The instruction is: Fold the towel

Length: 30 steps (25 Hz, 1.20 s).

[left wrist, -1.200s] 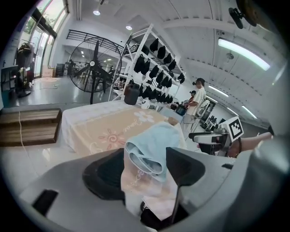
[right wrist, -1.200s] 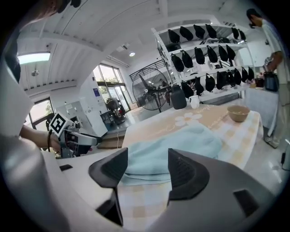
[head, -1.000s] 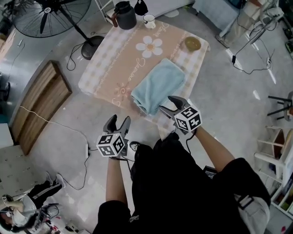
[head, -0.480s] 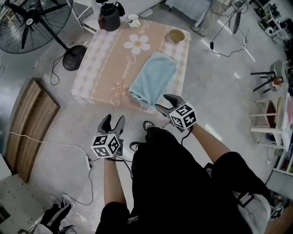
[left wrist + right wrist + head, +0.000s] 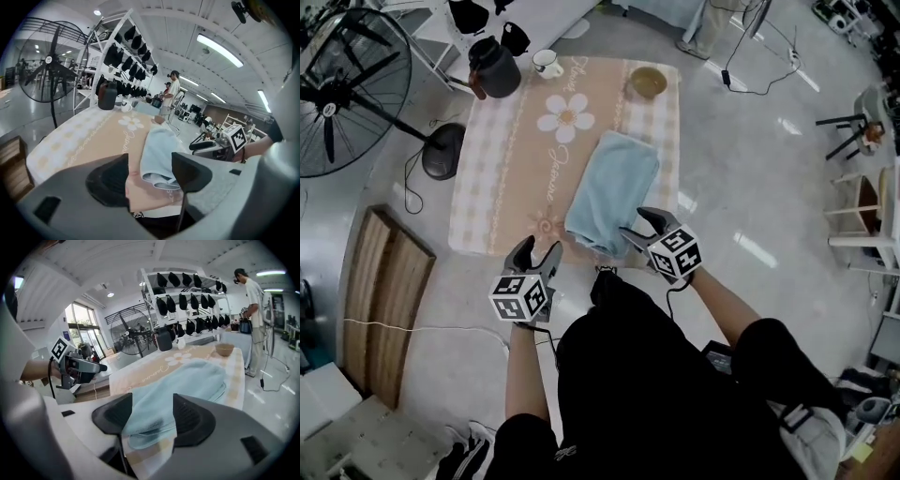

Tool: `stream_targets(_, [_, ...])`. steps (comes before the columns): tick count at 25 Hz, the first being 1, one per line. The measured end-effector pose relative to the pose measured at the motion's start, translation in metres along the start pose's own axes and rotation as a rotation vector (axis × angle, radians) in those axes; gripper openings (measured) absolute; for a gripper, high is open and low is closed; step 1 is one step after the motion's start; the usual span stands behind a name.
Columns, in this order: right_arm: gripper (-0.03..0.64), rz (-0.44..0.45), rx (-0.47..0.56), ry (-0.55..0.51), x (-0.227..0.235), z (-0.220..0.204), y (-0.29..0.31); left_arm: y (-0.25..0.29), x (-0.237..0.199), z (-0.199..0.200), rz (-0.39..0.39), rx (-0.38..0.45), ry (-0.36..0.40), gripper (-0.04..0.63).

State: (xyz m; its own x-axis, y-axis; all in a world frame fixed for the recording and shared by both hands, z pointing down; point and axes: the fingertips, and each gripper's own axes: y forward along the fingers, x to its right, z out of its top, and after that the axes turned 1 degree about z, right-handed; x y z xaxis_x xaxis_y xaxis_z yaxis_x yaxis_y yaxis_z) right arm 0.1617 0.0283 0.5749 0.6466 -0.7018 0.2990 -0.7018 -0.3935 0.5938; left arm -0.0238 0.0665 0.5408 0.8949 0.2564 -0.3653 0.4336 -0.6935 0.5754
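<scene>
Light-blue towel [image 5: 612, 192] lies folded in a long strip on the table [image 5: 480, 217], which is covered by a peach checked cloth [image 5: 530, 169] with a daisy print. The strip sits in the right half of the table; its near end lies at the near edge and its far end points toward the far right corner, where a bowl [image 5: 647, 82] stands apart from it. A dark jug [image 5: 494, 67] and a cup [image 5: 547, 63] stand at the far left corner, and a floor fan [image 5: 347, 89] stands off the table's left side. Left gripper [image 5: 540, 247]: released, jaws apart with nothing between them, held at the near edge left of the towel. Right gripper [image 5: 637, 222]: released, jaws apart just beside the towel's near right corner, the towel's end showing in the gap ahead, not clamped.
</scene>
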Motion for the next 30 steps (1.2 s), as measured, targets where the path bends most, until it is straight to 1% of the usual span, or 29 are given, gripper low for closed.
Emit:
stream_targets(3, [0.253, -0.045, 0.029, 0.068, 0.025, 0.007, 0.002, 0.030, -0.005, 0.018, -0.051, -0.053, 0.016, 0.272])
stream_targets(5, [0.253, -0.080, 0.043, 0.103, 0.035, 0.006, -0.003, 0.047, -0.003, 0.018, -0.096, -0.105, 0.028, 0.272])
stream_targets(9, [0.253, -0.151, 0.036, 0.187, 0.049, -0.018, -0.005, 0.080, -0.003, 0.009, -0.166, -0.210, 0.064, 0.272])
stream_targets(11, [0.255, -0.189, 0.034, 0.240, 0.049, -0.031, -0.004, 0.093, -0.004, 0.002, -0.208, -0.260, 0.080, 0.272])
stream_targets(12, [0.255, -0.209, 0.036, 0.264, 0.047, -0.036, -0.004, 0.098, -0.005, 0.000, -0.230, -0.285, 0.101, 0.272])
stream_targets(14, [0.253, -0.256, 0.042, 0.300, 0.038, -0.045, -0.002, 0.106, -0.006, -0.007, -0.276, -0.336, 0.164, 0.272])
stream_targets(17, [0.253, -0.332, 0.052, 0.357, 0.022, -0.056, 0.000, 0.109, -0.007, -0.022, -0.365, -0.407, 0.283, 0.272])
stream_targets(19, [0.255, -0.368, 0.078, 0.418, 0.008, -0.059, 0.002, 0.107, -0.011, -0.027, -0.431, -0.444, 0.373, 0.272])
stream_targets(21, [0.253, -0.398, 0.123, 0.499, -0.006, -0.060, 0.004, 0.108, -0.015, -0.031, -0.488, -0.481, 0.430, 0.272])
stream_targets(22, [0.255, -0.413, 0.145, 0.542, -0.011, -0.061, 0.005, 0.110, -0.016, -0.033, -0.514, -0.497, 0.434, 0.272])
stream_targets(23, [0.253, -0.429, 0.163, 0.580, -0.015, -0.062, 0.006, 0.111, -0.016, -0.036, -0.540, -0.509, 0.420, 0.272])
stream_targets(26, [0.253, -0.477, 0.188, 0.672, -0.019, -0.070, 0.014, 0.113, -0.012, -0.041, -0.601, -0.520, 0.325, 0.272])
stream_targets(28, [0.255, -0.502, 0.195, 0.722, -0.019, -0.078, 0.020, 0.115, -0.011, -0.044, -0.604, -0.519, 0.292, 0.272])
stream_targets(30, [0.253, -0.532, 0.189, 0.753, -0.018, -0.087, 0.024, 0.117, -0.010, -0.046, -0.591, -0.513, 0.290, 0.270])
